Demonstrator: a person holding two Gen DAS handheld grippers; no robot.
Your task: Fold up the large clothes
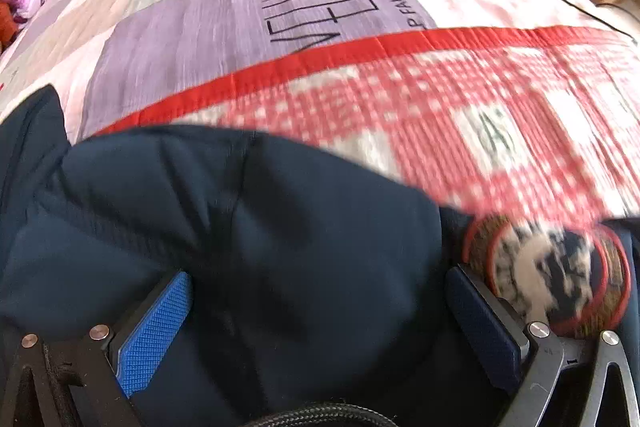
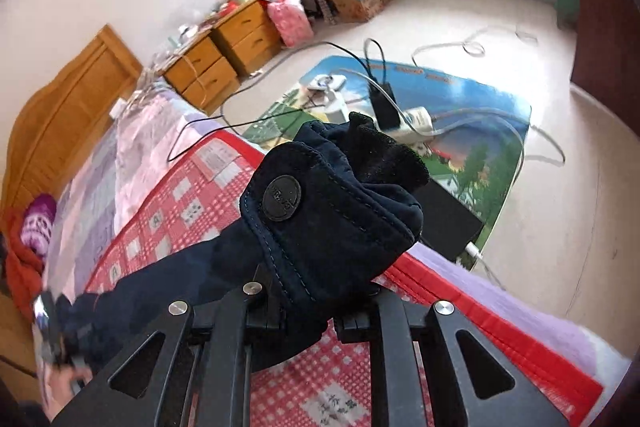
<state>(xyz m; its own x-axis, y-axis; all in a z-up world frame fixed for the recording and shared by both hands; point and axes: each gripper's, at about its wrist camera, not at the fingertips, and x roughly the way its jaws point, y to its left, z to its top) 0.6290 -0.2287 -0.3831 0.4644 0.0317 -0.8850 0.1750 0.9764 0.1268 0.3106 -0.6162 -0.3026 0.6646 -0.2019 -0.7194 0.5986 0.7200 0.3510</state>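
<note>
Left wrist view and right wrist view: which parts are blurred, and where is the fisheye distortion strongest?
Left wrist view: the red checked mat and the round patch on the dark jacket are smeared by motion; the quilt lettering stays readable.
Right wrist view: the jacket cuff and its button are sharp; the lower left corner is blurred; the floor curves strongly toward the edges.

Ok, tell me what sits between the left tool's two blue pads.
Left wrist view: a puffed fold of the dark navy padded jacket fills the gap between the left tool pads.
</note>
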